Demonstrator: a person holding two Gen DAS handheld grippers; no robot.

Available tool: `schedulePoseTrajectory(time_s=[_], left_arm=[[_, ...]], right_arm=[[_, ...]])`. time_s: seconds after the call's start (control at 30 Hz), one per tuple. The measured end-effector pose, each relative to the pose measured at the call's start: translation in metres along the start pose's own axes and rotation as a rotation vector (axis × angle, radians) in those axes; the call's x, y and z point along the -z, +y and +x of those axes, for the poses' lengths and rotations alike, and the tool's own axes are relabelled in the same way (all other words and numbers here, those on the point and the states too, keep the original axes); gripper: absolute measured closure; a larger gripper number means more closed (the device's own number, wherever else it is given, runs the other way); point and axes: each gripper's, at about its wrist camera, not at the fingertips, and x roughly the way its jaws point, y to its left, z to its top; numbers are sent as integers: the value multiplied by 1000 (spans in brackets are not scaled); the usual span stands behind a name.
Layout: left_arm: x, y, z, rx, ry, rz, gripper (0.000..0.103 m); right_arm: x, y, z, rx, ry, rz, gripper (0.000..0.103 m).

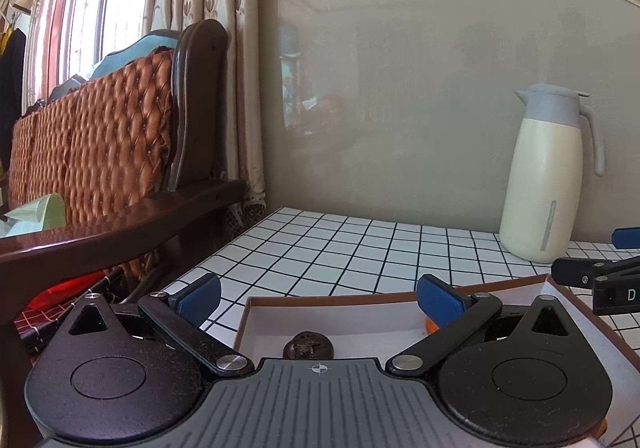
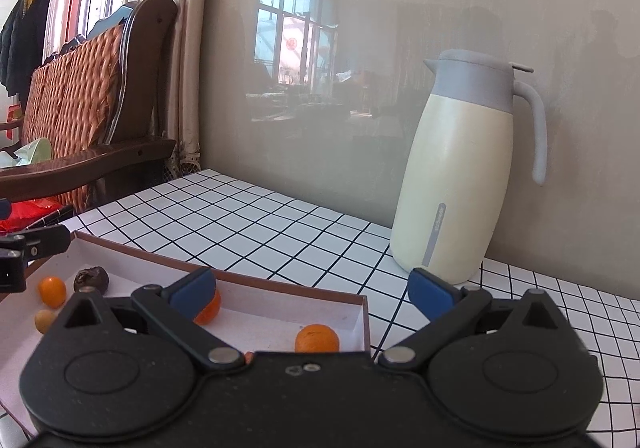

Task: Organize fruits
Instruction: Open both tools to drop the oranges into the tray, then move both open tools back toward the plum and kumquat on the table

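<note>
Five small fruits lie in the shallow white cardboard tray with a brown rim (image 2: 280,282) on the black-gridded white tabletop (image 2: 280,224); a round orange citrus (image 2: 317,338) sits near the tray's right wall, a second orange one (image 2: 210,310) is half hidden behind the right gripper (image 2: 312,290), and a small oval orange kumquat (image 2: 52,291), a pale yellow fruit (image 2: 44,320) and a dark wrinkled brown fruit (image 2: 91,280) cluster at the left end. Both tools are spread wide and empty; the left gripper (image 1: 318,294) hangs over the dark fruit (image 1: 308,346). These fruits look light, round and prone to roll; the citrus skins seem smooth and firm, so pinching across the widest middle should hold; the wrinkled one looks soft and probably bruises, so a gentle squeeze suits it. A tall cream jug with a grey lid (image 2: 460,175) stands apart, beside the wall.
</note>
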Motion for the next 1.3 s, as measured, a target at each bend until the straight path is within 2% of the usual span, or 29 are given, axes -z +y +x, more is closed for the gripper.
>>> schedulePoseTrajectory(time_s=[0.3,0.47,0.6,0.8,0.97,1.23,1.3], left_arm=[[-9,-29,-32,17,-35,-36,0],[-8,-57,-41,31,-55,-28,0],[-10,-89,-50,84,-90,-21,0],[-9,-145,-54,198,-96,22,0],[-3,-184,-56,247,-129,74,0],[5,-248,-43,354,-87,129,0],[4,-271,-33,366,-56,155,0]], right_arm=[[7,-12,-47,21,-81,-40,6],[17,-33,-70,59,-85,-29,6],[26,-58,-87,117,-89,-9,6],[45,-103,-107,212,-80,46,6],[57,-135,-116,277,-65,79,7],[82,-189,-121,390,-11,117,10],[88,-204,-120,416,3,119,15]])
